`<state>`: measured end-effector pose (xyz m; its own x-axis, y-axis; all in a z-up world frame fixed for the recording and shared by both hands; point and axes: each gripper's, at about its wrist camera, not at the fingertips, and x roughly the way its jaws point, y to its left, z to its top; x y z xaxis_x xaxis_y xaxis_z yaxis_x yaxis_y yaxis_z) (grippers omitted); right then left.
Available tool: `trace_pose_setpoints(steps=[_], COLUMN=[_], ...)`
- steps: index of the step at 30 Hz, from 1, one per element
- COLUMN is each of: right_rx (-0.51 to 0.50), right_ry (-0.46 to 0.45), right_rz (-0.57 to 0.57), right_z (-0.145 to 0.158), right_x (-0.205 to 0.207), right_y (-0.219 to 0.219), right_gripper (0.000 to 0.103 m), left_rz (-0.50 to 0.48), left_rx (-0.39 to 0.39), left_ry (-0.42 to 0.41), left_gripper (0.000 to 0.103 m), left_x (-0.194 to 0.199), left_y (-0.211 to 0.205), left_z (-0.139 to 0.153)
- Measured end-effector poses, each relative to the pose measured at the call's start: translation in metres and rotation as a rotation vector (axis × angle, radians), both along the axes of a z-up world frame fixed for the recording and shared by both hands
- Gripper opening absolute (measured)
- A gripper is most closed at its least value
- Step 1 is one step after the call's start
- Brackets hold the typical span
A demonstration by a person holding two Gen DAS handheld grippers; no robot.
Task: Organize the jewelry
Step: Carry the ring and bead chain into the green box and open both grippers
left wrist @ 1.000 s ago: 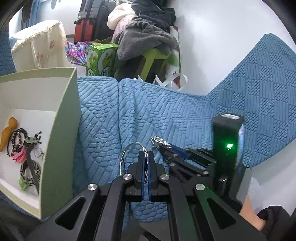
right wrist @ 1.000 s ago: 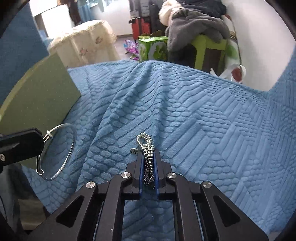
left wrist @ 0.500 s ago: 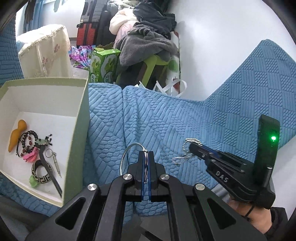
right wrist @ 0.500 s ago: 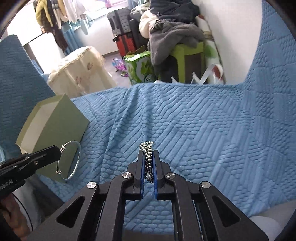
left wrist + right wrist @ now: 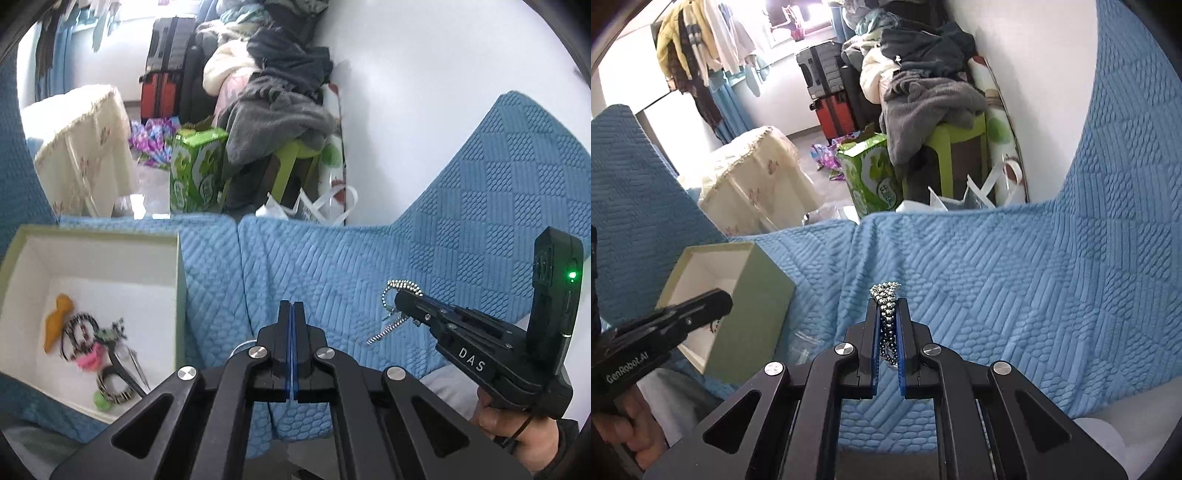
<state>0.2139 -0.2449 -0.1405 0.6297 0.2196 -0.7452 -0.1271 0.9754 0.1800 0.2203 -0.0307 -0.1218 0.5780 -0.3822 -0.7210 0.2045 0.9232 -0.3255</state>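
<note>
Both grippers are up off the blue sofa cover (image 5: 1015, 288) now, higher than a second ago, and the box (image 5: 180, 295) has slid well into the lower left of the left wrist view, its white floor showing in full where only a corner showed before. The right gripper (image 5: 887, 321) is clamped on the bead chain (image 5: 885, 295), a loop of silvery beads poking out past the tips at the centre of the right wrist view; from the left wrist view the same chain (image 5: 400, 286) dangles at the right of the frame, a loose tail hanging clear of the cover. The left gripper (image 5: 291, 314) is closed tight, its blue pads together. The thin metal ring it was pinching a second ago is almost hidden; only a pale sliver shows beside the jaws at lower centre, so I take it as held but can't be sure. Inside the box lie an orange piece (image 5: 57, 321), a dark beaded bracelet (image 5: 79, 334), something pink (image 5: 90, 360) and a patterned band (image 5: 114, 386). So both pieces look lifted, and I'd judge the carry over to the box comes next, left gripper nearest.
</note>
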Motion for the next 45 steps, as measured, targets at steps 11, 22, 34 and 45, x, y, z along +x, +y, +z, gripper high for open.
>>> trace_pose_setpoints(steps=[11, 22, 34, 45], right_rx=[0.037, 0.099, 0.052, 0.033], right_ry=[-0.062, -0.049, 0.053, -0.097], right_rz=[0.048, 0.165, 0.183, 0.195], right_z=[0.05, 0.043, -0.034, -0.003], right_x=[0.014, 0.024, 0.018, 0.008], right_y=[0.033, 0.13, 0.196, 0.159], right_gripper=[0.005, 0.006, 0.009, 0.067], left_rz=[0.038, 0.129, 0.179, 0.176], left_rx=[0.016, 0.057, 0.056, 0.032], left_ry=[-0.085, -0.094, -0.029, -0.043], left_gripper=[0.0, 0.0, 0.0, 0.0], left_x=[0.005, -0.009, -0.029, -0.028], left_y=[0.048, 0.131, 0.183, 0.184], left_z=[0.054, 0.053, 0.012, 0.012])
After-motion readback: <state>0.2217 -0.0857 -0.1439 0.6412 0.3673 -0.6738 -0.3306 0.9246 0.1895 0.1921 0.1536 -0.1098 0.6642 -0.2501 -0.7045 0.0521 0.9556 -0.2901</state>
